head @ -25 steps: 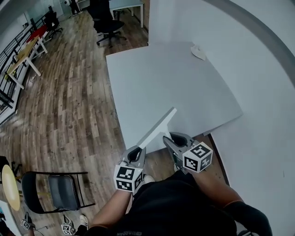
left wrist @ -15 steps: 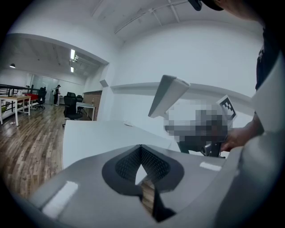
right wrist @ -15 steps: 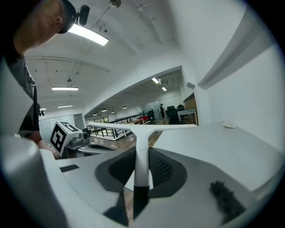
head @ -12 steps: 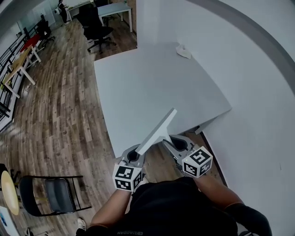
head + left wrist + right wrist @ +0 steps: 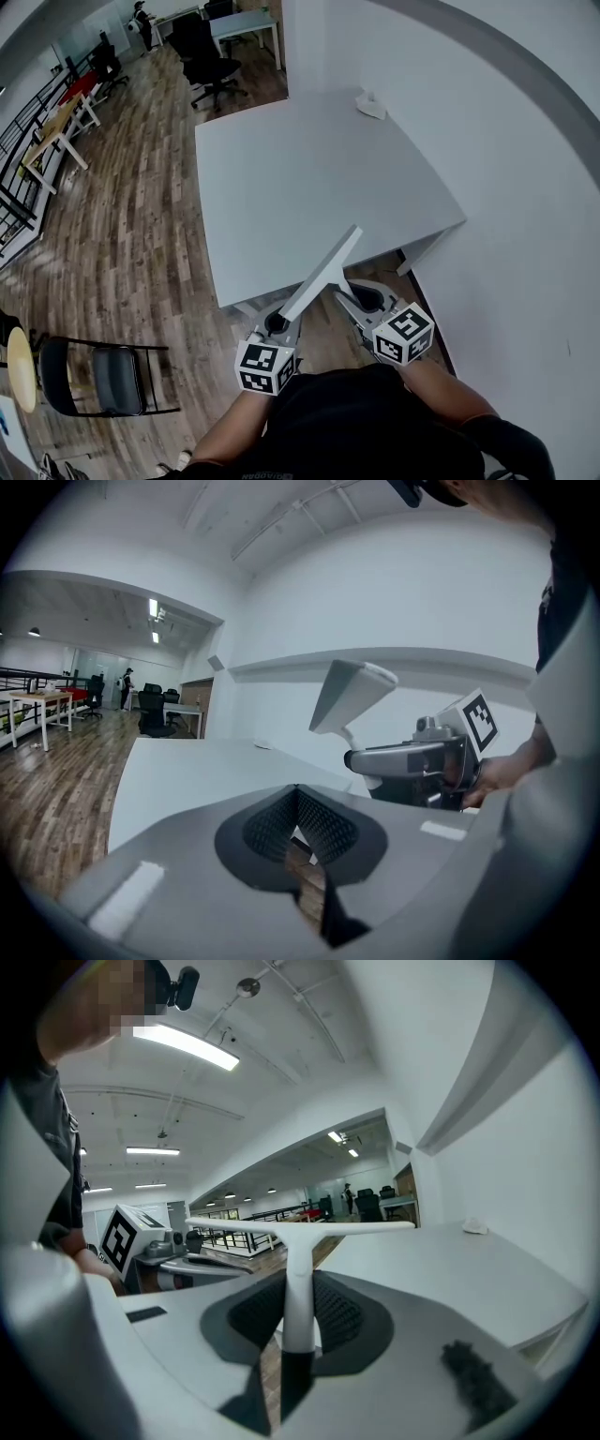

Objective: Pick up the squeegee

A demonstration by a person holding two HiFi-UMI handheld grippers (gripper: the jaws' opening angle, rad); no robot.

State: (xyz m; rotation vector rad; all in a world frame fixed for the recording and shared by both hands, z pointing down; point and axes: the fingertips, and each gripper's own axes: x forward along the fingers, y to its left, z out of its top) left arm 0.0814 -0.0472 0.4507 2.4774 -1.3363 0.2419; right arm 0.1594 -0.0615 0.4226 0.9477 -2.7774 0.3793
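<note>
Two tongs: right tongs (image 5: 298, 1299) clamp squeegee (image 5: 309, 1229) handle; left tongs (image 5: 298, 801) closed, empty.

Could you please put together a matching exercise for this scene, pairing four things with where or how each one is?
Things:
1. squeegee
2. left gripper
3. small white object
4. folding chair

Places or states:
A. standing on the wooden floor
B. shut, with nothing between its jaws
C. lying at the far corner of the table
D. clamped by its handle in the right gripper

Pairs: 1-D, 2-B, 3-C, 4-A
</note>
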